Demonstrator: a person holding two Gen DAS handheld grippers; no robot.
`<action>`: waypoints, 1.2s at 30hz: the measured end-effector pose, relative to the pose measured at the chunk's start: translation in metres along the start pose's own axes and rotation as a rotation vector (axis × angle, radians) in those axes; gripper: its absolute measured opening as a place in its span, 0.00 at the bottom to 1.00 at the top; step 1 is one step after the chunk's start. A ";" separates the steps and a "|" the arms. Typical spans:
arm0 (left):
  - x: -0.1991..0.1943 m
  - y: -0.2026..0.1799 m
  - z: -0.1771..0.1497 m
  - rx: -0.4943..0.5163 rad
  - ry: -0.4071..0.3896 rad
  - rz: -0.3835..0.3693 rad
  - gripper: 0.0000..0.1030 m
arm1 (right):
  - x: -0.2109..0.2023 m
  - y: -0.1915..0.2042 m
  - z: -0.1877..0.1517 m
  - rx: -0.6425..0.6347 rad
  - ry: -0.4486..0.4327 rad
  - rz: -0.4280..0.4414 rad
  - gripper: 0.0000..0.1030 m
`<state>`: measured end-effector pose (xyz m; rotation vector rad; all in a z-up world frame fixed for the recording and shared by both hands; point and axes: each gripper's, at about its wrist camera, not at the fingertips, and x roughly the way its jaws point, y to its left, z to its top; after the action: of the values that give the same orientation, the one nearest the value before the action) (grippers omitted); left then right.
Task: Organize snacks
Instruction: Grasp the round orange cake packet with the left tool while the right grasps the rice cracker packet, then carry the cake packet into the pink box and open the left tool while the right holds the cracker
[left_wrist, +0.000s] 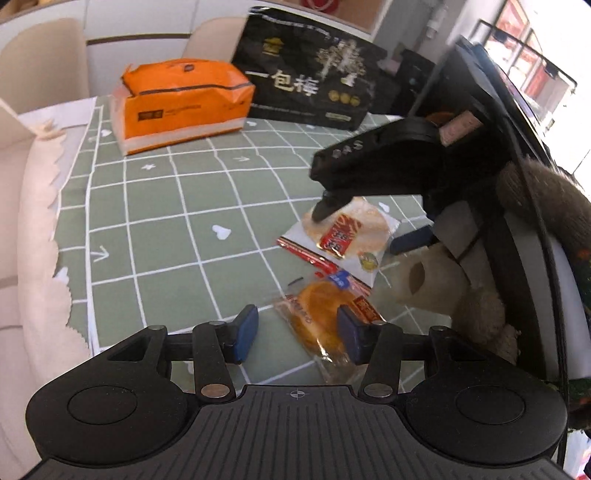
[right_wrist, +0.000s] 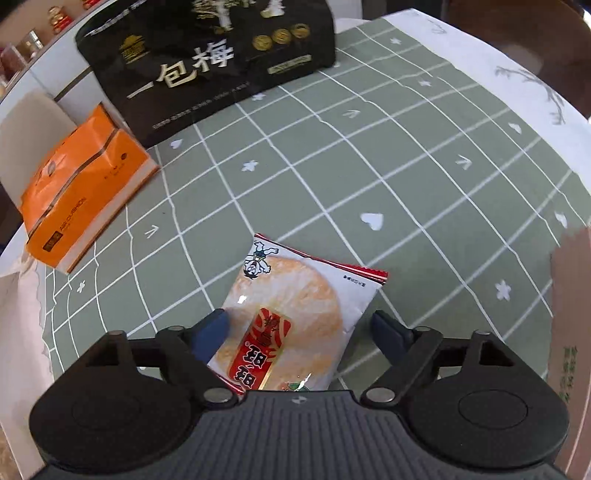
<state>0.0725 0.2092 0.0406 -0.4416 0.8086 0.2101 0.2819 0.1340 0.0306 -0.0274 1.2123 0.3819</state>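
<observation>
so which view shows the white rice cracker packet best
The right wrist view: the rice cracker packet lies large and unobstructed between the open right gripper fingers. In the left wrist view it is smaller, partly covered by that gripper.

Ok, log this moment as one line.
task: organize snacks | left gripper: open over orange snack | right gripper: open astride rice cracker | both packets on table

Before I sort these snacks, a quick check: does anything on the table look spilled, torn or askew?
Nothing spilled or torn. The white rice cracker packet and the orange snack packet lie loose and skewed to the green grid tablecloth, one corner overlapping.
</observation>
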 end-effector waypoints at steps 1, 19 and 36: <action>-0.001 0.000 0.001 -0.009 -0.004 0.006 0.51 | 0.000 0.000 0.000 -0.009 0.002 0.006 0.83; -0.002 -0.017 0.017 0.028 -0.014 0.065 0.48 | -0.019 0.006 -0.017 -0.298 -0.060 -0.002 0.75; -0.012 -0.088 -0.060 0.232 0.161 -0.071 0.48 | -0.205 -0.170 -0.147 -0.041 -0.255 -0.001 0.75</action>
<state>0.0562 0.1033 0.0395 -0.2695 0.9613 0.0138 0.1397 -0.1136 0.1344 -0.0139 0.9525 0.3962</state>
